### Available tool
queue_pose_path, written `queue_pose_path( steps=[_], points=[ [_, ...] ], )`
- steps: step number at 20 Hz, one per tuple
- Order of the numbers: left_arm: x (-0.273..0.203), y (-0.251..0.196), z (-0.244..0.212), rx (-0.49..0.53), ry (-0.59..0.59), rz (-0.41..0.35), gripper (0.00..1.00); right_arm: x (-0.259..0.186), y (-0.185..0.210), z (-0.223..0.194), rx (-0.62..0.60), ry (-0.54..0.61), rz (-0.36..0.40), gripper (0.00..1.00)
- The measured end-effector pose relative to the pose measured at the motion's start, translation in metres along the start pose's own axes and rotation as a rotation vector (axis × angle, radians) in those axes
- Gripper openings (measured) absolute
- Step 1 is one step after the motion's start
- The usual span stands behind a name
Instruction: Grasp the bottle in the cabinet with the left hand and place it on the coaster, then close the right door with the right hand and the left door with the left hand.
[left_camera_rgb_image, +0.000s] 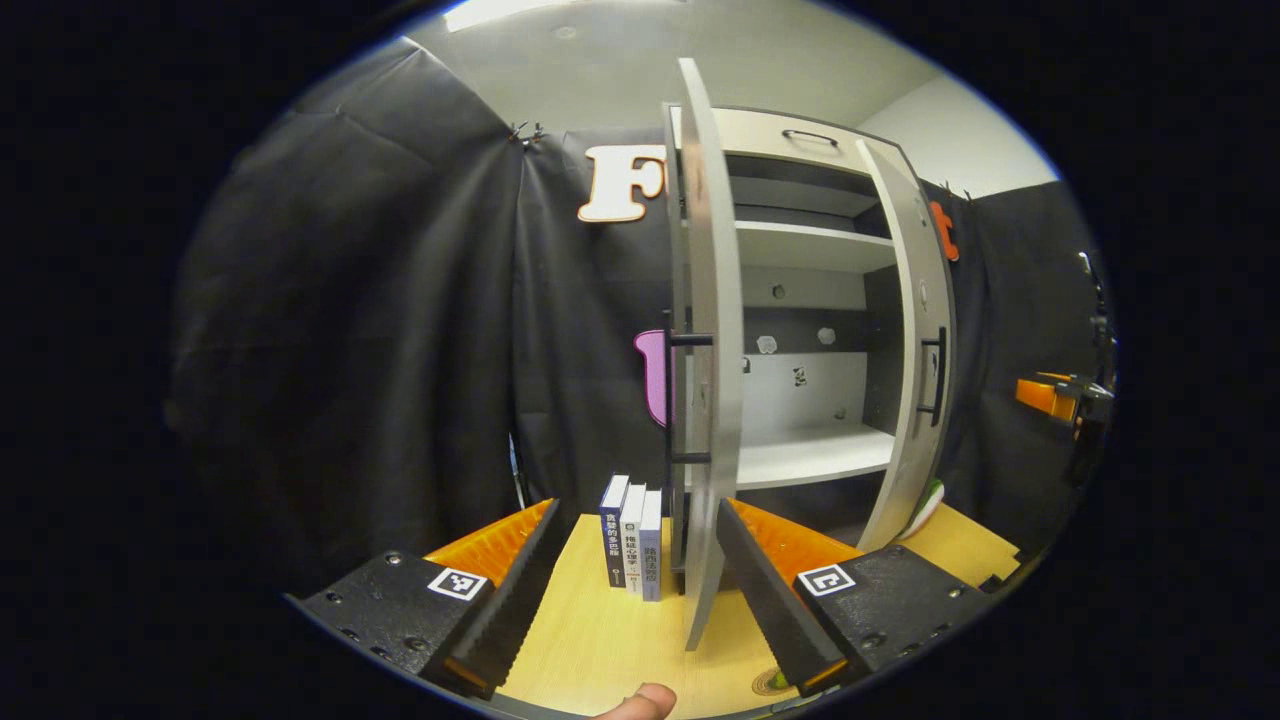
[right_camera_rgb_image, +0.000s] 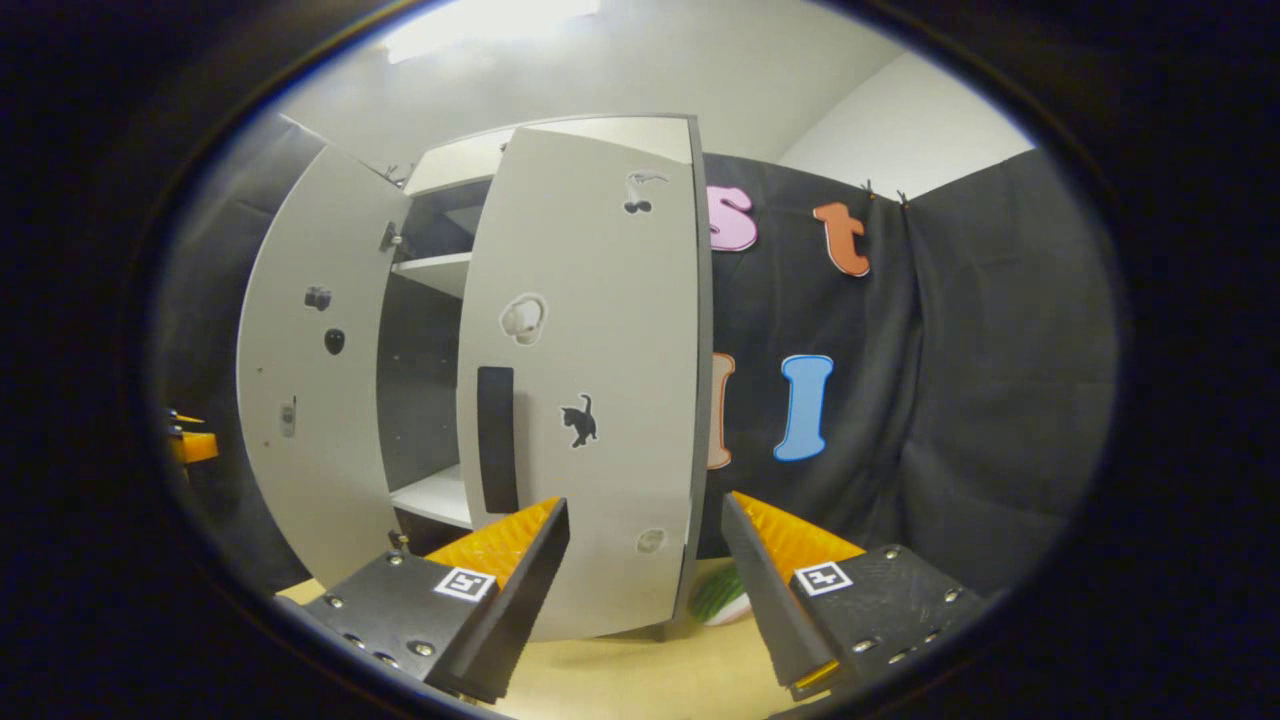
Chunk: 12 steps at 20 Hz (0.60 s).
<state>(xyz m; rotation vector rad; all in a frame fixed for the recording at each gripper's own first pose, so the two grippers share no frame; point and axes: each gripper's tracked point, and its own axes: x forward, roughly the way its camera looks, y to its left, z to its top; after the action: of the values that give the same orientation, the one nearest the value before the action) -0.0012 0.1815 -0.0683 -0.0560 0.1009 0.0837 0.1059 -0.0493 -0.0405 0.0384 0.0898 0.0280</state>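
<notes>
The grey cabinet (left_camera_rgb_image: 800, 250) stands on a wooden table (left_camera_rgb_image: 600, 640) with both doors swung open. Its left door (left_camera_rgb_image: 712, 400) is edge-on just beyond my left gripper (left_camera_rgb_image: 630, 600), which is open and holds nothing. The right door (left_camera_rgb_image: 920, 360) with its dark handle (left_camera_rgb_image: 935, 375) stands farther right. In the right gripper view the right door (right_camera_rgb_image: 590, 350) faces me, handle (right_camera_rgb_image: 495, 440) left of centre. My right gripper (right_camera_rgb_image: 645, 590) is open, and the door's lower edge shows between its fingers. A small round disc (left_camera_rgb_image: 770, 682) lies by the table's front edge.
Three books (left_camera_rgb_image: 630, 540) stand upright left of the left door. A green striped rounded object (right_camera_rgb_image: 725, 595) lies behind the right door's foot. The other gripper (left_camera_rgb_image: 1060, 400) shows at the far right of the left gripper view. A thumb (left_camera_rgb_image: 640, 702) shows at the bottom.
</notes>
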Motion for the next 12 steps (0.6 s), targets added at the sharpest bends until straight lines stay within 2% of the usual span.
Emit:
queue_pose_path(
  steps=[4,8,11,12],
  points=[
    [0.026,0.045,0.011,-0.018,-0.012,0.060,0.99,-0.011,0.002,-0.001,-0.012,0.004,0.015,0.91],
    [0.050,0.076,0.017,-0.006,-0.001,0.099,0.96,-0.024,0.004,0.002,0.017,-0.012,0.037,0.93],
    [0.063,0.076,0.029,-0.022,-0.011,0.093,0.95,-0.034,0.008,0.005,0.033,-0.029,0.056,0.92],
    [0.066,0.074,0.035,-0.009,-0.017,0.088,0.95,-0.036,0.007,0.005,0.031,-0.032,0.052,0.96]
  ],
)
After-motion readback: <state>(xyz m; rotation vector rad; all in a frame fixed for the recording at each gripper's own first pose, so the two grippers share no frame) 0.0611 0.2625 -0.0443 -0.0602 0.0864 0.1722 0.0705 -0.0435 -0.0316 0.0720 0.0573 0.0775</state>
